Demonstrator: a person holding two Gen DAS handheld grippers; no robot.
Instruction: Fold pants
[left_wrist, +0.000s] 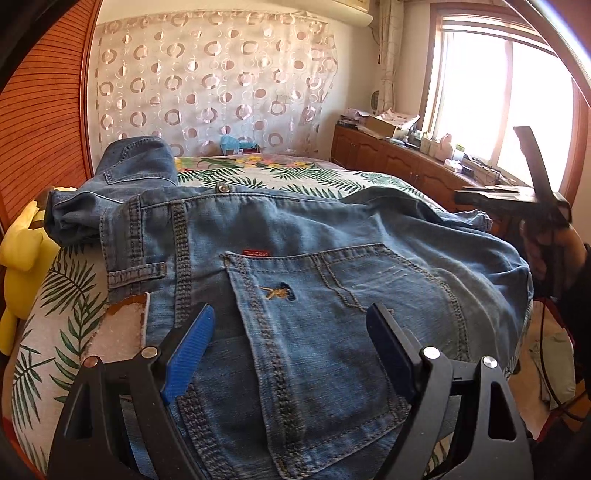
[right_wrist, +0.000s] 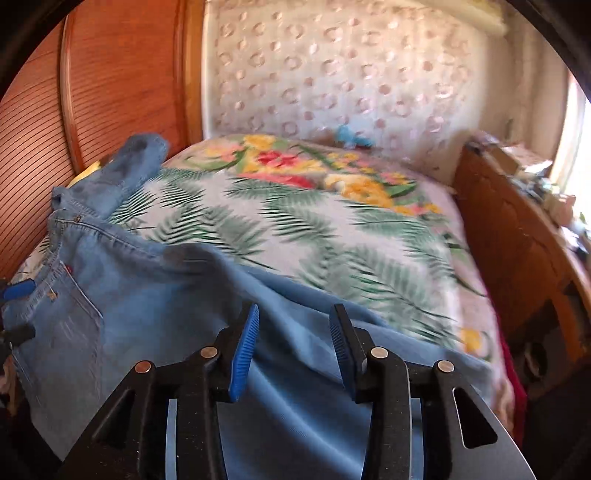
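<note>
Denim pants (left_wrist: 295, 258) sprawl over the leaf-print bed (right_wrist: 332, 229), waistband toward the upper left of both frames.
Left claw (left_wrist: 291, 332) gapes wide over the back pocket (left_wrist: 332, 314), gripping nothing; right claw (right_wrist: 293, 332) hangs half-open above a leg, pads clear of cloth. Risk, as I judge it: a shallow pinch catches one layer only, so the fold drags crooked, or the bunched leg at upper left stays trapped beneath.

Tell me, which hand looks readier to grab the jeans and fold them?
Probably the right: its tongs hang open right over the loose leg of the jeans, while the left tongs gape over the flat back pocket.
</note>
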